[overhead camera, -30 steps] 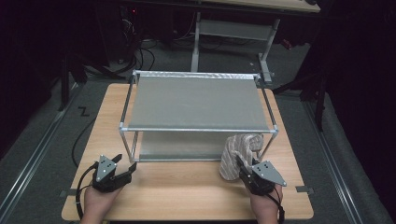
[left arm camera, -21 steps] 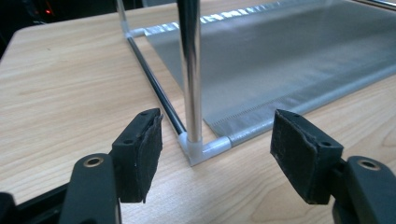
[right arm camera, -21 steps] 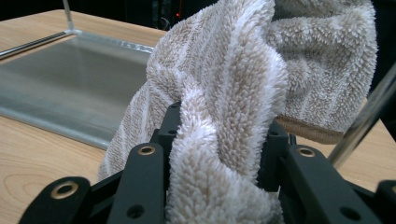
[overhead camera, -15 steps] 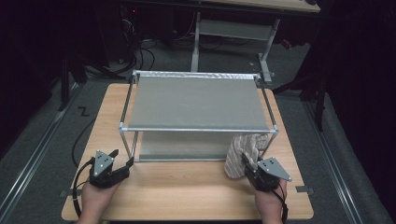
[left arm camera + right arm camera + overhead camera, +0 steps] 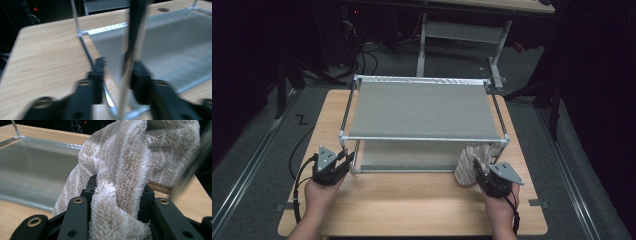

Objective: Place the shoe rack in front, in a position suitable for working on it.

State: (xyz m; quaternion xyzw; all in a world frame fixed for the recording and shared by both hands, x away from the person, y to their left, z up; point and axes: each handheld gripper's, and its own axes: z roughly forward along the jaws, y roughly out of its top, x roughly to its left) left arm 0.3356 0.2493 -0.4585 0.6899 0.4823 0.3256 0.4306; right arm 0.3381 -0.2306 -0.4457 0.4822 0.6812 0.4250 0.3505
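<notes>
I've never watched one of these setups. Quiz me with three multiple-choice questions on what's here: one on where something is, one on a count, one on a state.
1. Where is the striped towel?
A. at the shelf rack's near right corner
B. on the top shelf
C. on the floor

2. How many shelves does the metal rack have?
A. one
B. two
C. four

3. What is the right gripper doing?
A. standing open
B. clamping the towel
C. gripping a post

A: the towel hangs by that corner post.
B: an upper and a lower panel show.
B: towel pile bulges between its jaws.
</notes>
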